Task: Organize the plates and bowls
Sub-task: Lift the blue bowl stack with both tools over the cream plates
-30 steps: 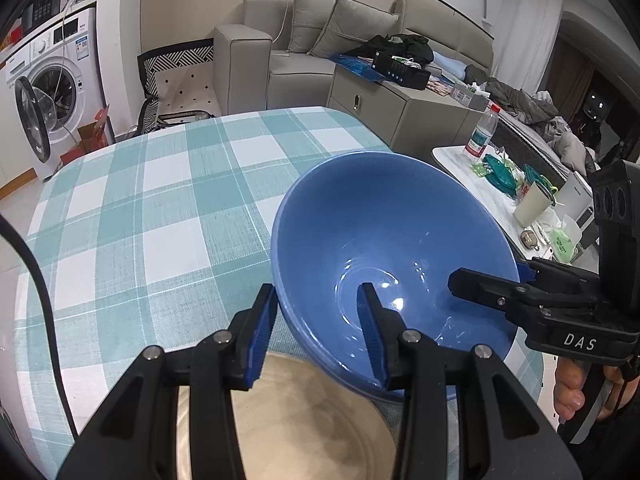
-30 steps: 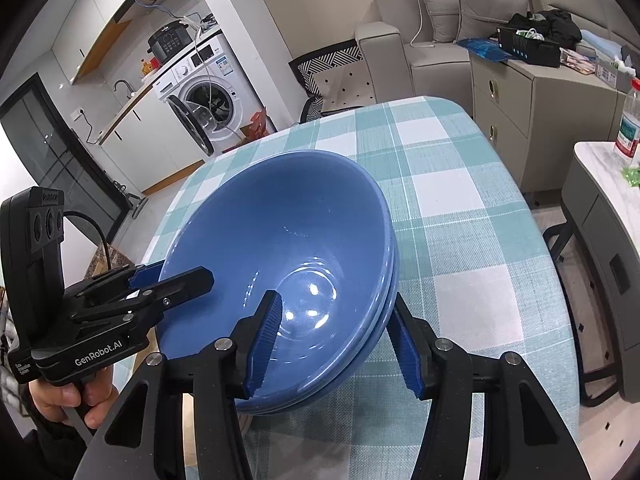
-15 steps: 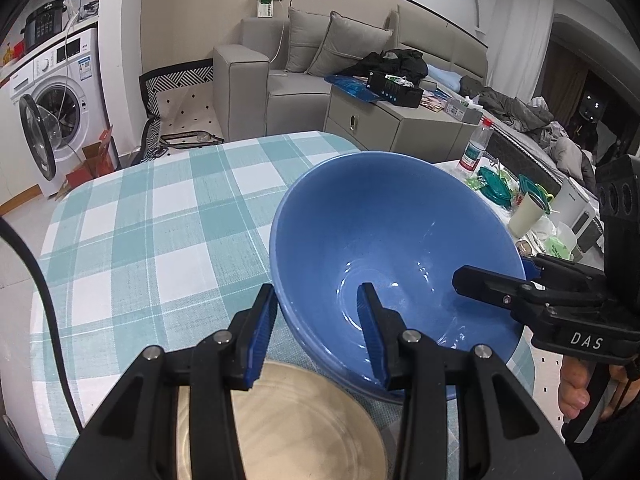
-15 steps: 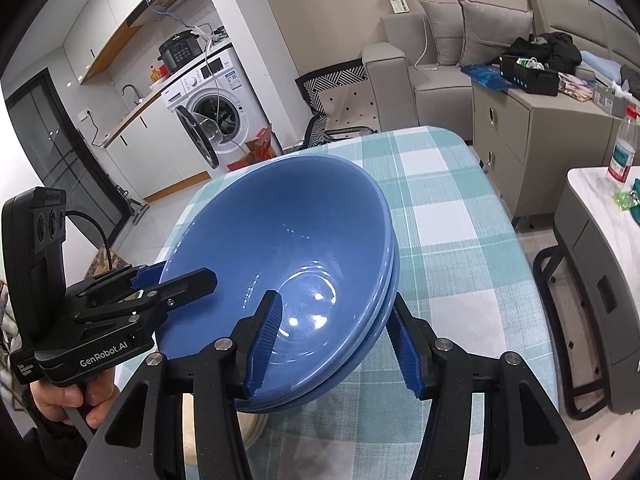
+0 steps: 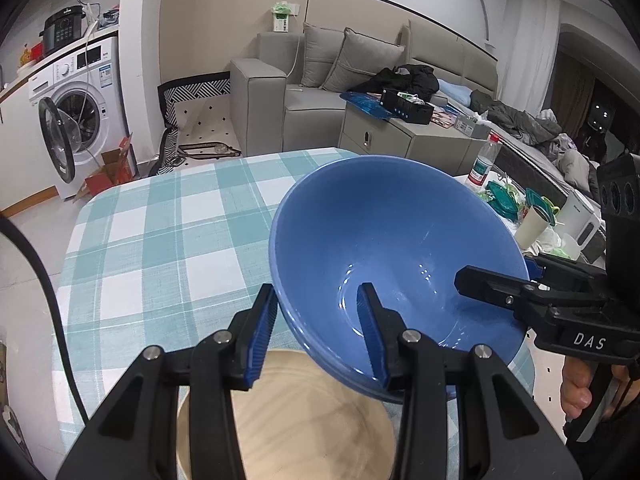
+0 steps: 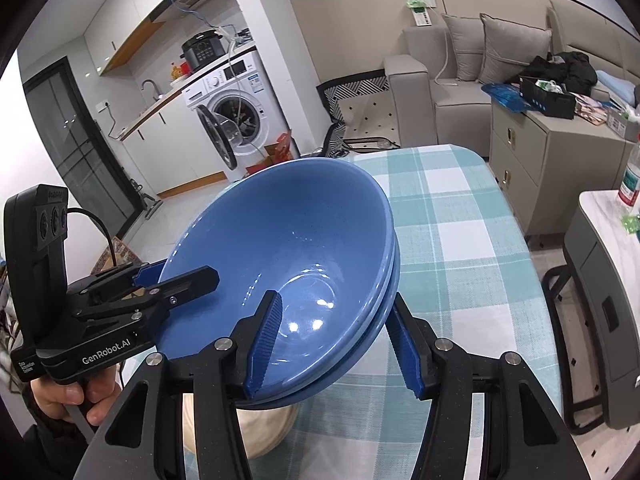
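Observation:
Two nested blue bowls (image 5: 392, 248) (image 6: 280, 240) hang tilted above the table, carried by both grippers at opposite sides of the rim. In the left wrist view my left gripper (image 5: 318, 320) is shut on the near rim, one pad inside and one outside. My right gripper (image 5: 496, 280) clamps the far right rim, with a hand below it. The right wrist view shows my right gripper (image 6: 334, 344) shut on the stacked rims, while my left gripper (image 6: 176, 280) bites the left rim. A beige plate (image 5: 288, 420) (image 6: 268, 428) lies on the table right under the bowls.
The table wears a teal-and-white checked cloth (image 5: 160, 248) (image 6: 460, 248). A white side table (image 5: 532, 216) to the right holds a bottle, cups and lids. Beyond the table stand a grey cabinet (image 6: 532, 152), a sofa and a washing machine (image 5: 80, 112).
Both grippers have risen together with the blue bowls. The table and the beige plate now sit lower in both views, and more of the plate shows.

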Demonstrator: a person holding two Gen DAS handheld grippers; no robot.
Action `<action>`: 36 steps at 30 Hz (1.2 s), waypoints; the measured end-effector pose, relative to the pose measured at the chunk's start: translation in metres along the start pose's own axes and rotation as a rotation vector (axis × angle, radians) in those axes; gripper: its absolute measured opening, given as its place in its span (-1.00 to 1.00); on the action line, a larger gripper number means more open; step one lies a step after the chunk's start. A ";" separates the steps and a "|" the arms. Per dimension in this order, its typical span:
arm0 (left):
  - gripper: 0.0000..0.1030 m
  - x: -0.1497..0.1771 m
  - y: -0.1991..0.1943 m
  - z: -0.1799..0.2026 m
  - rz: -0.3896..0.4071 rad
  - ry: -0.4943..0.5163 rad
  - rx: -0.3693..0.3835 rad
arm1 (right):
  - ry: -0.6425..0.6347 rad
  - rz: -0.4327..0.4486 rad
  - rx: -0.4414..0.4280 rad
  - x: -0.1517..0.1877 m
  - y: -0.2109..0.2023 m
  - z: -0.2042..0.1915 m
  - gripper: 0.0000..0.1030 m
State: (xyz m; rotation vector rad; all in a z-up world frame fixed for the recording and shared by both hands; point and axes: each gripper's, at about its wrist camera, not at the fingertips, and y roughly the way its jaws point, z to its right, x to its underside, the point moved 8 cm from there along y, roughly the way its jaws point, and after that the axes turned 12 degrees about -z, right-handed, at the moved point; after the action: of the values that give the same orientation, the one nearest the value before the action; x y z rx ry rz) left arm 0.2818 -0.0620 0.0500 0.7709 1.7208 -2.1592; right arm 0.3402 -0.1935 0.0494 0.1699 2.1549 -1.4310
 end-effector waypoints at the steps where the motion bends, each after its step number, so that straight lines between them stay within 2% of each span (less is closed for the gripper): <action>1: -0.22 0.001 -0.002 -0.002 0.003 -0.004 -0.004 | -0.005 0.000 -0.002 0.000 0.000 -0.003 0.07; 21: -0.22 0.036 -0.052 -0.043 0.054 -0.085 -0.095 | -0.128 -0.016 -0.067 0.007 0.000 -0.075 0.07; 36: -0.22 0.063 -0.071 -0.062 0.070 -0.131 -0.129 | -0.182 -0.035 -0.102 0.018 0.005 -0.109 0.07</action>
State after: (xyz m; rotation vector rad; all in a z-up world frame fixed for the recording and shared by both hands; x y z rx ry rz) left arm 0.2081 0.0230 0.0630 0.6315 1.7204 -1.9846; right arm 0.2867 -0.0982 0.0674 -0.0348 2.0831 -1.2990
